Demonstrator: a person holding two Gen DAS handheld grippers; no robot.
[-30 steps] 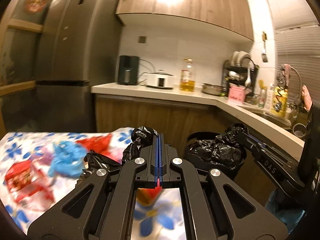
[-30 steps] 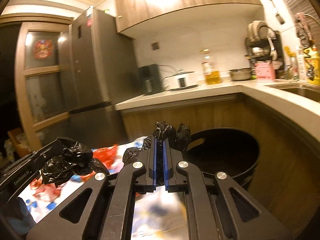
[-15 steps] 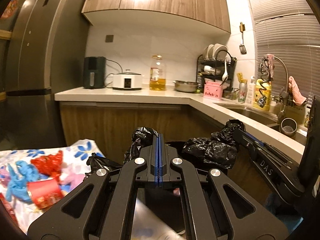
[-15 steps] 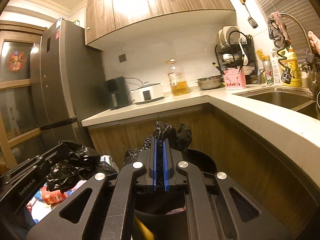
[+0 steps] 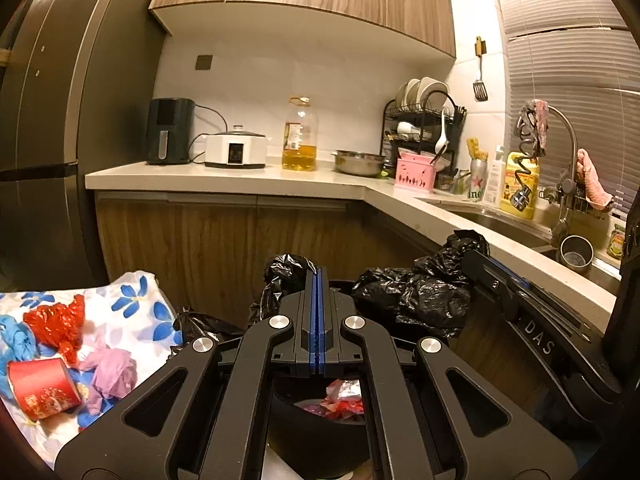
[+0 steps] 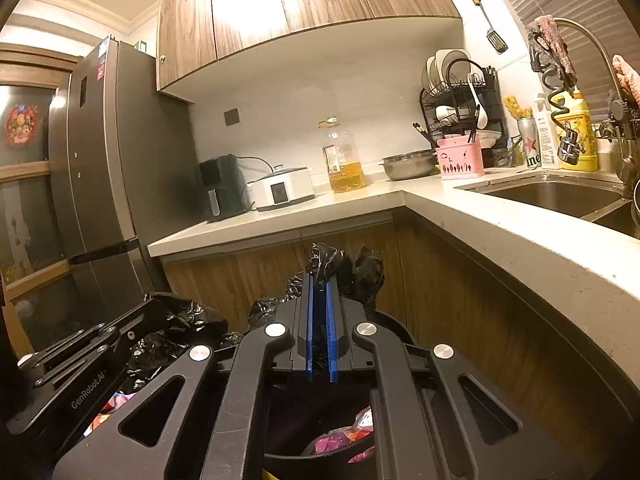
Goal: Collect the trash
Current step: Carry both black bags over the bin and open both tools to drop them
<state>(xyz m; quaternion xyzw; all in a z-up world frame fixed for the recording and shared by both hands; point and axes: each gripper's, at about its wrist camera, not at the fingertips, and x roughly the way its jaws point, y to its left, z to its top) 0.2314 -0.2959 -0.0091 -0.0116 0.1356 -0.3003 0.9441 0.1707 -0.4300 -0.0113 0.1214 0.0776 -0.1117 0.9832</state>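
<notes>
A: Jaws? Bag?
B: Both clenched on the bag (image 5: 416, 296) — left gripper (image 5: 316, 280), right gripper (image 6: 320, 280). It hangs over the bin (image 6: 394, 326). I'd lift evenly — avoid tearing.

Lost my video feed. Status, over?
Left gripper and right gripper shut on black bag. Held over bin; trash inside. Nothing blocking.

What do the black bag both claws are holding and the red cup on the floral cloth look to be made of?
Black bag: thin glossy plastic film, judging by its crinkles and shiny highlights. Red cup with the gold pattern: probably paper with a slightly glossy print, since its wall looks thin and stiff; plastic isn't ruled out.
</notes>
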